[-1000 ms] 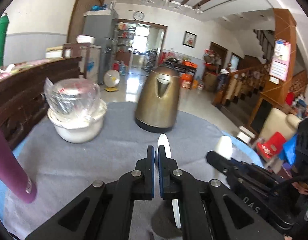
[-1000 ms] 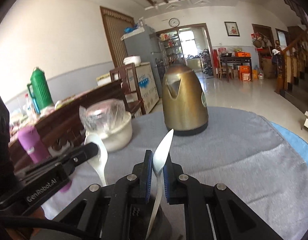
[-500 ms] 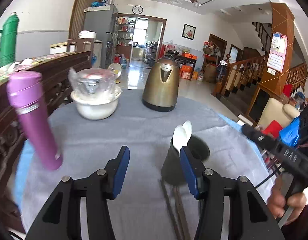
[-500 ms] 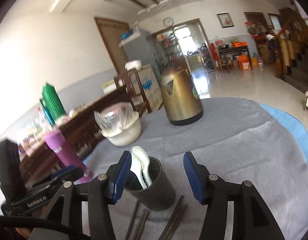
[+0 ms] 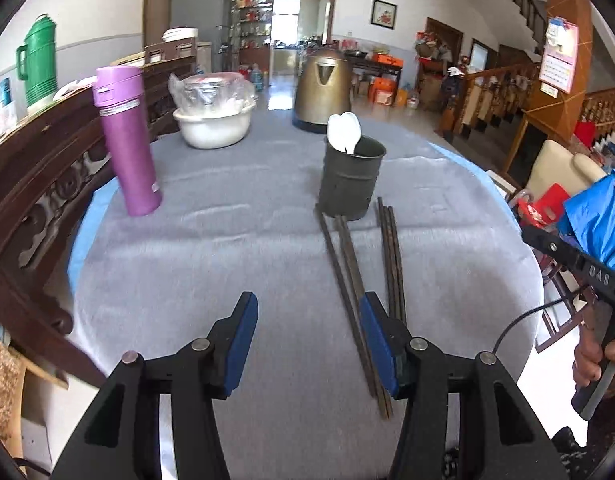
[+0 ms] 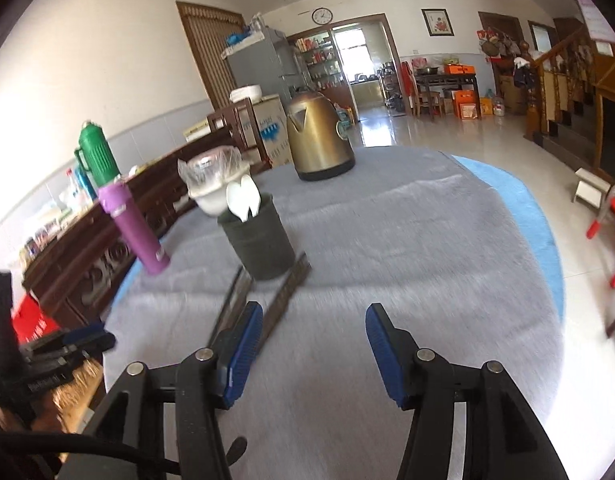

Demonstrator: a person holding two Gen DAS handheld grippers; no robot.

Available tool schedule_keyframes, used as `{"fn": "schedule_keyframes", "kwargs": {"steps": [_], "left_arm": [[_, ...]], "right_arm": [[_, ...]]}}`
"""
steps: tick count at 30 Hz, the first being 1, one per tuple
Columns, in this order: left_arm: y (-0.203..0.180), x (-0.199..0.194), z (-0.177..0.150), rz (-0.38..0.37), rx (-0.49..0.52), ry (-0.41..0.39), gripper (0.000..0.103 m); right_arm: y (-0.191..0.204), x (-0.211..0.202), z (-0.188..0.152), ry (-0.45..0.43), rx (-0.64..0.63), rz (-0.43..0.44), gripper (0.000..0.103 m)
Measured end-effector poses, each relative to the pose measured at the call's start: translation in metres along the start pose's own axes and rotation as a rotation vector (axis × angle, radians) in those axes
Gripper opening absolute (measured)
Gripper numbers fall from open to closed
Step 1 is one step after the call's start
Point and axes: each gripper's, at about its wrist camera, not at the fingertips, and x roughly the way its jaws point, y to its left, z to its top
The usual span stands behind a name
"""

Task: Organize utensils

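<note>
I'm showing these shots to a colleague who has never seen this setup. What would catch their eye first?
Probably the purple flask standing upright at the left of the grey-covered table. Next, the dark utensil cup near the middle with two white spoons sticking out, and dark chopsticks lying flat on the cloth just in front of it. Behind stands a bronze kettle.

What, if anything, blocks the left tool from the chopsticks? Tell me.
Nothing visible. The left tool is open and empty, and the chopsticks lie flat on the gray cloth right by it, one pair passing beside its right finger. The holder stands beyond their far ends.
</note>
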Motion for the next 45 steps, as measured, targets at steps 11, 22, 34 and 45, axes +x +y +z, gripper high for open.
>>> {"fn": "schedule_keyframes", "kwargs": {"steps": [11,22,34,45], "left_arm": [[0.056,-0.072,0.004,0.181,-0.175,-0.092,0.063],[0.052,-0.041,0.014,0.128,-0.123,-0.086,0.063],[0.032,0.069,0.035,-0.098,-0.032,0.122,0.063],[0.013,0.126,0.043,-0.131,-0.020,0.267,0.063]], "right_arm": [[0.016,-0.054,0.013,-0.060,-0.093,-0.029,0.058],[0.046,-0.012,0.022,0.065,-0.045,0.025,0.056],[0.024,0.095,0.023,0.366,0.179,0.024,0.037],[0.030,0.169,0.016,0.525,0.232,0.022,0.024]]}}
